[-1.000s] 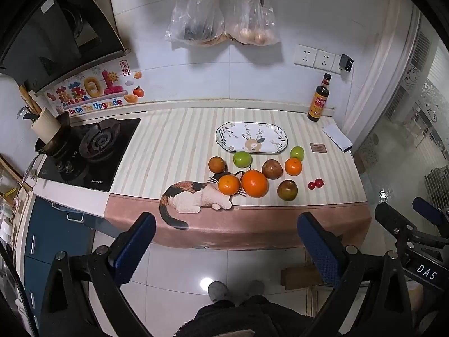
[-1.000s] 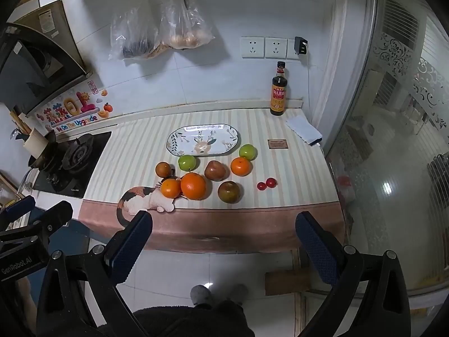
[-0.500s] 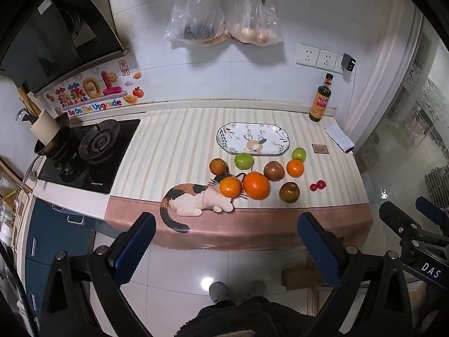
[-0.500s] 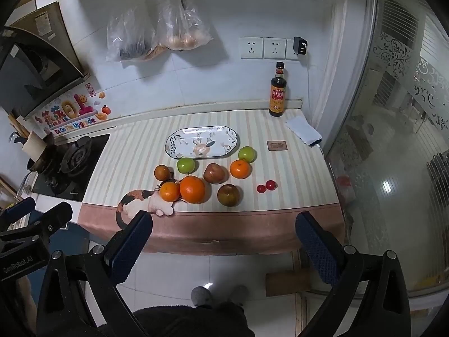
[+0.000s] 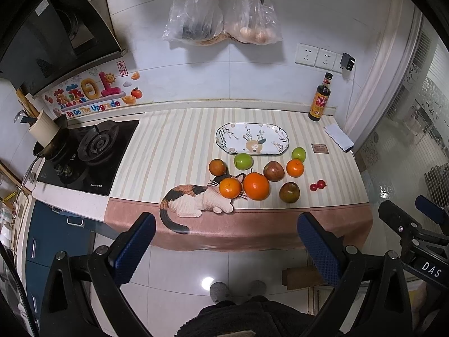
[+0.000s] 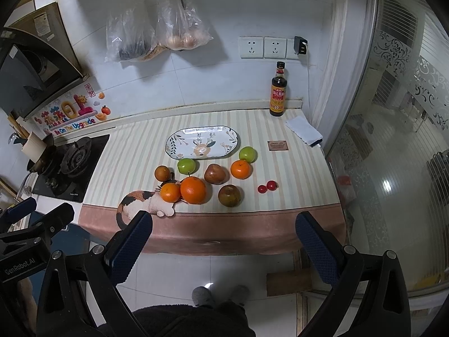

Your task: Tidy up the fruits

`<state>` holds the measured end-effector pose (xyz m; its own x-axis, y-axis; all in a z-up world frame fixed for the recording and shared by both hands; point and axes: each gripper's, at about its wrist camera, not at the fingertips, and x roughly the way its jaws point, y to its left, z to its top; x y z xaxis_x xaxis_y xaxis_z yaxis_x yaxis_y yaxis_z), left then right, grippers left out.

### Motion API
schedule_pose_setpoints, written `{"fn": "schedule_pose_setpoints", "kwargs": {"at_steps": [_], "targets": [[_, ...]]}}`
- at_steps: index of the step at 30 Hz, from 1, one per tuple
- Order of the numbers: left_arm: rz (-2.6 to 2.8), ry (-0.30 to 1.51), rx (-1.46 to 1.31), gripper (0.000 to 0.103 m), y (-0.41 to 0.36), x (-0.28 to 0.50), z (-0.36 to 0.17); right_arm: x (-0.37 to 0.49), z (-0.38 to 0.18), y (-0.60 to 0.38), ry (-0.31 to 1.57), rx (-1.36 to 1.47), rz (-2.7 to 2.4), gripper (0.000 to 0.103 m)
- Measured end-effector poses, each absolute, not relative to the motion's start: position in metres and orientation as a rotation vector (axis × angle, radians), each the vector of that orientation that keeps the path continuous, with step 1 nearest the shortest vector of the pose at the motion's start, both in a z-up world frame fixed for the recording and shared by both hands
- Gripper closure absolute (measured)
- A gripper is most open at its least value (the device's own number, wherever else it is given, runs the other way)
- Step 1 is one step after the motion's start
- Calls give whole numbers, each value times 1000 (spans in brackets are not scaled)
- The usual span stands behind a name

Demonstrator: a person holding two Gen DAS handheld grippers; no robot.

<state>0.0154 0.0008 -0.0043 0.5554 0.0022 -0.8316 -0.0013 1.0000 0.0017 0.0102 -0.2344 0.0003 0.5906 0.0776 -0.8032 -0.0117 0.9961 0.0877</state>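
Observation:
Several fruits lie loose on the striped counter mat: a big orange point(image 5: 256, 186) point(image 6: 193, 190), a smaller orange point(image 5: 230, 188) on the mat's printed cat, two green apples point(image 5: 243, 161) point(image 5: 298, 154), brownish apples point(image 5: 274, 170) point(image 5: 289, 192) and two cherry tomatoes point(image 5: 317, 185). Behind them rests an oval patterned plate point(image 5: 224, 137) point(image 6: 174, 146) with nothing on it. My left gripper point(image 5: 226, 240) hangs open over the floor, short of the counter's front edge. My right gripper point(image 6: 223, 238) is open too, also in front of the counter and empty.
A gas stove point(image 5: 92, 151) with a pot sits at the left. A dark sauce bottle point(image 5: 320, 101) stands at the back right by the wall, with a folded white cloth point(image 5: 338, 137) and a small brown card point(image 5: 319, 148) nearby. Plastic bags point(image 5: 221, 22) hang on the wall. A person's feet point(image 5: 238, 290) show on the tiled floor.
Both views have shifted slightly, with the counter sitting a little lower in the frames. Both grippers stay open and no fruit has moved.

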Motion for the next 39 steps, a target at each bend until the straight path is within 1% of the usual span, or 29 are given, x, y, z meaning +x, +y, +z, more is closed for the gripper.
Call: {"fn": "schedule_pose_setpoints", "kwargs": {"at_steps": [27,39], "targets": [[-5,968,8,0,-4,20,1,13,0,-231,937,74,46,0],[-6,960,4,0,-2,15,2,0,6,-231,924,79,43,0]]}}
